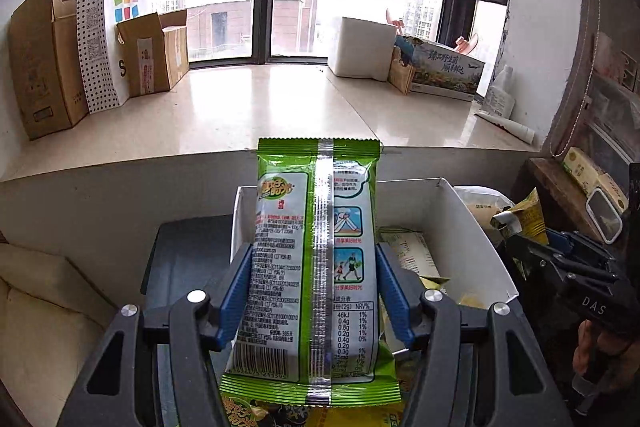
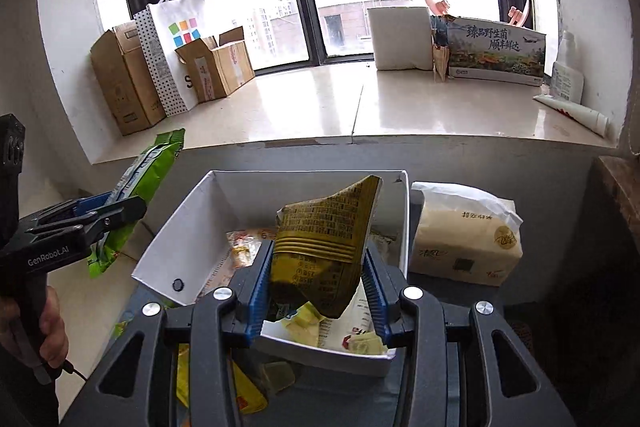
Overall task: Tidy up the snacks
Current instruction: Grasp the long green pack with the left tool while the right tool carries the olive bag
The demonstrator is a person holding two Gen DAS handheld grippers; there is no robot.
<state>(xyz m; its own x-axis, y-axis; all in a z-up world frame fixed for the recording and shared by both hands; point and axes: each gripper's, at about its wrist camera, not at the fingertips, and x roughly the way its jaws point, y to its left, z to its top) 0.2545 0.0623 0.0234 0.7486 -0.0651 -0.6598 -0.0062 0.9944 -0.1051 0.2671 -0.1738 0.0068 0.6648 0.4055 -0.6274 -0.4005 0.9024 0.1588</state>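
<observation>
The white open-topped cardboard box (image 2: 192,227) already holds several packets, yet loose ones lie in front of it — the sorting looks partly done. The left gripper (image 1: 316,291) is clamped on a green foil snack packet (image 1: 316,227), held upright in front of the box; the right gripper (image 2: 320,279) is clamped on a crumpled yellow printed packet (image 2: 328,227) above it. Only the right wrist view shows the wrapped tissue pack (image 2: 464,239) right of the box — and the box's contents.
</observation>
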